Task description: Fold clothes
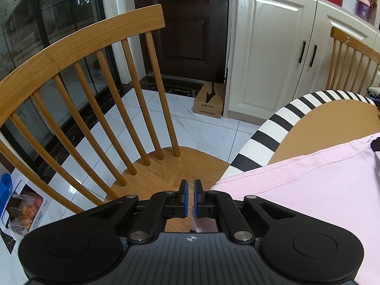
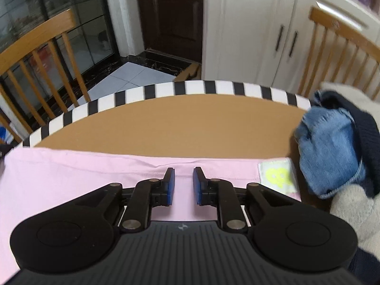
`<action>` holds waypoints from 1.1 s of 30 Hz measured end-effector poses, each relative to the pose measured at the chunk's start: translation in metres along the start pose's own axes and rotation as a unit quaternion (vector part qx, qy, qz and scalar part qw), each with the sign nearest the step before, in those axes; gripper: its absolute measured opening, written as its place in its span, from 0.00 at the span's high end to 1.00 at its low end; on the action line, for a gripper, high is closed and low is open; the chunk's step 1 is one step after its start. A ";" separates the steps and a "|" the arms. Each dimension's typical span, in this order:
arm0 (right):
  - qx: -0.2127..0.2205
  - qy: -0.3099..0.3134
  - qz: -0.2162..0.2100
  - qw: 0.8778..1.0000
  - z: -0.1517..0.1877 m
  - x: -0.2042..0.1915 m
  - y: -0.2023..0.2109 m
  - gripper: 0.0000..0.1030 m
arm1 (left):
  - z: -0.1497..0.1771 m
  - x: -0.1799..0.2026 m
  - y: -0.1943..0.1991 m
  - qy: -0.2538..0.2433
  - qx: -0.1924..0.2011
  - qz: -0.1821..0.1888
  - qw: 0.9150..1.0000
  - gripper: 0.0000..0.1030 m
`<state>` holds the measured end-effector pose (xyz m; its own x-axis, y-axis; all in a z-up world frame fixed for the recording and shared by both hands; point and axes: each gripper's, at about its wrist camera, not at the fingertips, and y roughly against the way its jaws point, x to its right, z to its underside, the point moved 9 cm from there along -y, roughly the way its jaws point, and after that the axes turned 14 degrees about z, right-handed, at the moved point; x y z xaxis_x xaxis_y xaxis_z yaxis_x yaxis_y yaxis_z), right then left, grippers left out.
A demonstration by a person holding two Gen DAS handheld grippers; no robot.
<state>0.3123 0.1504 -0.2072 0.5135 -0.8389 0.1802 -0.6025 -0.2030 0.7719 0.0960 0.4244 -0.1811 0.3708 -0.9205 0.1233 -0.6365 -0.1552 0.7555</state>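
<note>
A pink garment (image 2: 71, 180) lies spread flat on the near part of the brown table top (image 2: 178, 123); it has a white patch with a yellow print (image 2: 276, 174) near its right end. My right gripper (image 2: 184, 182) hovers just over its far hem, open, with only flat cloth showing under the gap. In the left wrist view the pink garment (image 1: 308, 190) hangs over the table's left edge. My left gripper (image 1: 191, 186) is at that edge, above a chair seat, shut with a strip of pink cloth between the bases of its pads.
The table has a black-and-white striped rim (image 2: 213, 87). A heap of denim and dark clothes (image 2: 332, 152) sits at its right. One wooden spindle chair (image 1: 95, 95) stands close on the left, another (image 2: 344, 47) at the far right. White cabinets (image 1: 273, 59) and a cardboard box (image 1: 209, 101) stand beyond.
</note>
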 end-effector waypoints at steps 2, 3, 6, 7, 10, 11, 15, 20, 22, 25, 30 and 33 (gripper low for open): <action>0.012 0.007 0.014 1.000 -0.004 -0.005 -0.001 0.79 | 0.000 0.000 0.000 0.002 0.000 -0.001 1.000 0.96; 0.015 0.004 0.018 1.000 -0.006 -0.006 -0.002 0.77 | 0.000 0.000 -0.001 0.003 -0.001 -0.002 1.000 0.96; 0.027 -0.019 0.036 0.999 -0.010 -0.003 -0.004 0.55 | 0.001 0.000 -0.001 0.009 -0.004 -0.005 1.000 0.96; 0.032 -0.029 0.032 0.999 -0.011 -0.001 -0.001 0.58 | 0.001 0.000 -0.001 0.011 -0.004 -0.005 1.000 0.96; 0.037 -0.032 -0.001 0.999 -0.009 -0.008 0.011 0.64 | 0.000 -0.001 0.001 0.013 -0.001 -0.009 1.000 0.95; 0.034 -0.016 -0.007 0.999 -0.006 -0.014 0.011 0.66 | 0.000 -0.001 0.001 0.013 -0.001 -0.010 1.000 0.93; 0.024 -0.017 0.003 1.000 -0.004 -0.016 0.006 0.65 | -0.001 -0.006 0.000 0.022 -0.001 -0.018 1.000 0.93; 0.058 -0.095 -0.006 0.994 -0.003 0.013 0.057 0.63 | -0.008 -0.030 0.012 0.061 0.018 -0.039 0.997 0.89; 0.080 -0.125 -0.007 0.989 0.011 0.036 0.098 0.61 | -0.011 -0.037 0.028 0.081 0.031 -0.035 0.996 0.84; 0.108 -0.188 -0.004 0.976 0.048 0.081 0.165 0.56 | -0.009 -0.029 0.063 0.101 0.043 0.002 0.994 0.75; 0.132 -0.316 0.031 0.939 0.130 0.164 0.268 0.36 | 0.018 0.033 0.134 0.072 0.048 0.077 0.993 0.54; 0.129 -0.367 0.059 0.919 0.179 0.204 0.316 0.27 | 0.049 0.085 0.173 0.039 0.036 0.109 0.993 0.37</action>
<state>0.1169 -0.1751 -0.0362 -0.0579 -0.9586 -0.2789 -0.8017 -0.1218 0.5852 -0.0153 0.3018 -0.0715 0.2682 -0.9047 0.3310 -0.7528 0.0176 0.6580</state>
